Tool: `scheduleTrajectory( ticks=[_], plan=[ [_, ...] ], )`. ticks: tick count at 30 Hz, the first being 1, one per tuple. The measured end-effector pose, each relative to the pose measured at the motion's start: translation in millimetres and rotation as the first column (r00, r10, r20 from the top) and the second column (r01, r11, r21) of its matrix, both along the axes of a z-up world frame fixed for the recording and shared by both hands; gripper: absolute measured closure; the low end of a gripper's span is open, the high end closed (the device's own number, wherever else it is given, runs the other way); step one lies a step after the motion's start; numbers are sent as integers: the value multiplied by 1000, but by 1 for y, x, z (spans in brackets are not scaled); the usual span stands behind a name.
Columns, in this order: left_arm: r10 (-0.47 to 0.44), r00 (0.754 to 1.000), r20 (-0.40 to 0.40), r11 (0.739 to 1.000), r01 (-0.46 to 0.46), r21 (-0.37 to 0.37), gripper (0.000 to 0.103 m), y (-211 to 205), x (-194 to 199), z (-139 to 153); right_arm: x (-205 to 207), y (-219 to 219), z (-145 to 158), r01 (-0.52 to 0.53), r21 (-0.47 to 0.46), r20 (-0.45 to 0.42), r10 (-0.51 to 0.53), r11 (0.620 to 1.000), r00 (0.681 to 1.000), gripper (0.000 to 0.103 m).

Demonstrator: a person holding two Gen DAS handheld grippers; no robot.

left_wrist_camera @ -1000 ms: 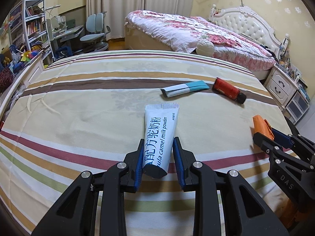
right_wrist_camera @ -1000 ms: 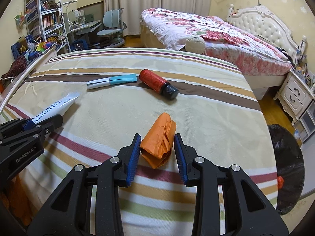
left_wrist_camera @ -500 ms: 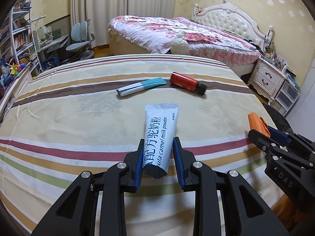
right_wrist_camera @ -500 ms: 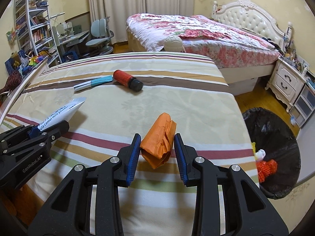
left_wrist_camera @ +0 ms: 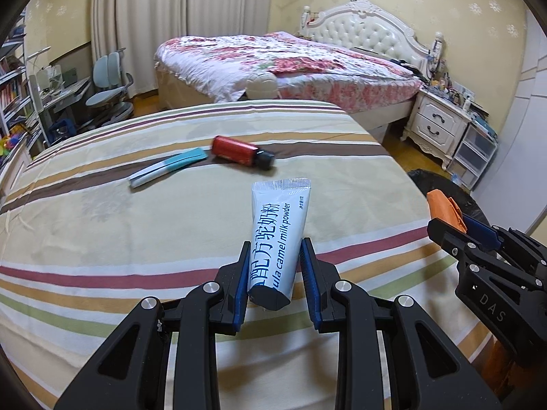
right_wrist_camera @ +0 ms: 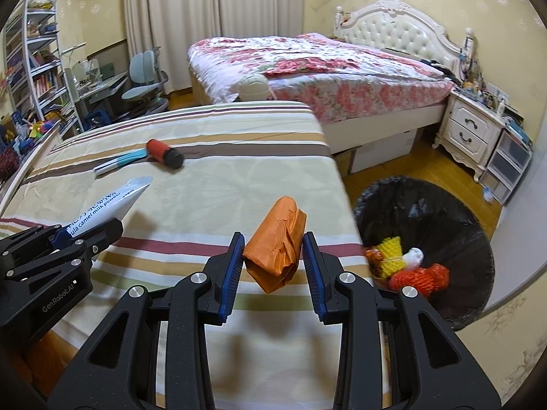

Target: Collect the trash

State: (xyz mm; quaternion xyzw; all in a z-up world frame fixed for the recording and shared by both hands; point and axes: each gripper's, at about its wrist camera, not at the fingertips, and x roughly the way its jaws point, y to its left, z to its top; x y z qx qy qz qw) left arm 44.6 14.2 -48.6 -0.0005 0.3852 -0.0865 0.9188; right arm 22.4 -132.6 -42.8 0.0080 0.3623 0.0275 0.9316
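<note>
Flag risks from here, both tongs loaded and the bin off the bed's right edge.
1. The left tongs pinch only the milk powder sachet's bottom end; swinging could flick it loose.
2. The orange wrapper is crumpled and could slip from the right tongs before reaching the bin.
3. The two tongs are close together and could collide.

A white sachet [left_wrist_camera: 278, 235] with blue lettering and an orange packet [right_wrist_camera: 275, 244] are seen over a cream bedsheet [left_wrist_camera: 136, 232] striped brown, maroon, tan and green.
</note>
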Motion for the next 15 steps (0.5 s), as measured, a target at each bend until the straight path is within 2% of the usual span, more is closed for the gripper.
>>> scheduleTrajectory(
  ticks=[15],
  plan=[
    [-165,986,14,986,164,13,74,-94,26,2,18,-100,-1,193,6,6,-193,981,981,68]
  ],
)
